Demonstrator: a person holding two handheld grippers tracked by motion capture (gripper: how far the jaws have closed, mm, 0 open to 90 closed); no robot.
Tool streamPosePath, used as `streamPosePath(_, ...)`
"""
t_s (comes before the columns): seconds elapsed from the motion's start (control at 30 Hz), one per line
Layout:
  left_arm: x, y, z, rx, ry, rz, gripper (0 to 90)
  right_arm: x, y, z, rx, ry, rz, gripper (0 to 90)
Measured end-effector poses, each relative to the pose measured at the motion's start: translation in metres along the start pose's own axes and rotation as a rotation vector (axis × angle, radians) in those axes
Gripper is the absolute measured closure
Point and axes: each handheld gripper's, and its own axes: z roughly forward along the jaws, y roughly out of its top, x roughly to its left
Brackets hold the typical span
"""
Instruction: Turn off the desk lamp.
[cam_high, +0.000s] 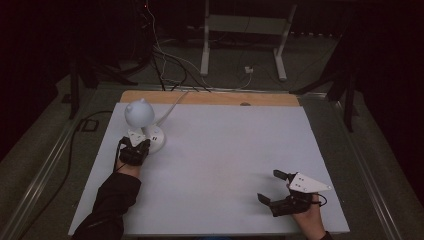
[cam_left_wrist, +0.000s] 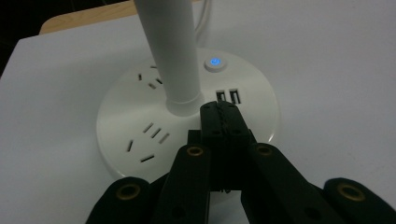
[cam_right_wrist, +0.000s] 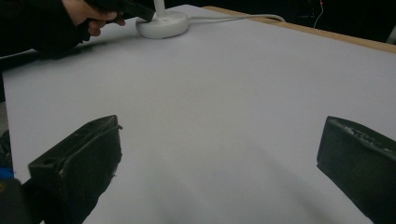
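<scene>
A white desk lamp with a round head stands on a round white base at the table's back left. The base carries sockets, two USB ports and a button lit blue. My left gripper hangs over the near side of the base, shut and empty; its tips sit just in front of the lamp stem and beside the USB ports. At the front right, my right gripper rests low over the table, open, with bare sheet between the jaws.
A white sheet covers the table; a wooden strip shows along its far edge. The lamp's white cord runs off the back. Cables and a white stand lie on the dark floor beyond.
</scene>
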Motion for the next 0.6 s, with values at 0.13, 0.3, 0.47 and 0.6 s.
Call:
streamPosePath(0.13,0.0,0.007,-0.008,-0.014,-0.014,-0.03,86.8,-0.001,0.0,-0.001,-0.006,-0.002,0.005,0.0)
streamPosePath(0.3,0.0,0.012,-0.016,-0.009,-0.025,-0.065,78.1,-0.001,0.0,-0.001,-0.004,-0.002,0.003,0.0)
streamPosePath(0.47,0.001,0.015,-0.023,-0.026,-0.011,-0.106,55.5,-0.001,0.0,-0.001,-0.003,-0.004,0.004,0.0)
streamPosePath(0.6,0.003,0.016,-0.027,-0.033,-0.008,-0.133,42.3,-0.001,0.0,-0.001,-0.004,-0.005,0.005,0.0)
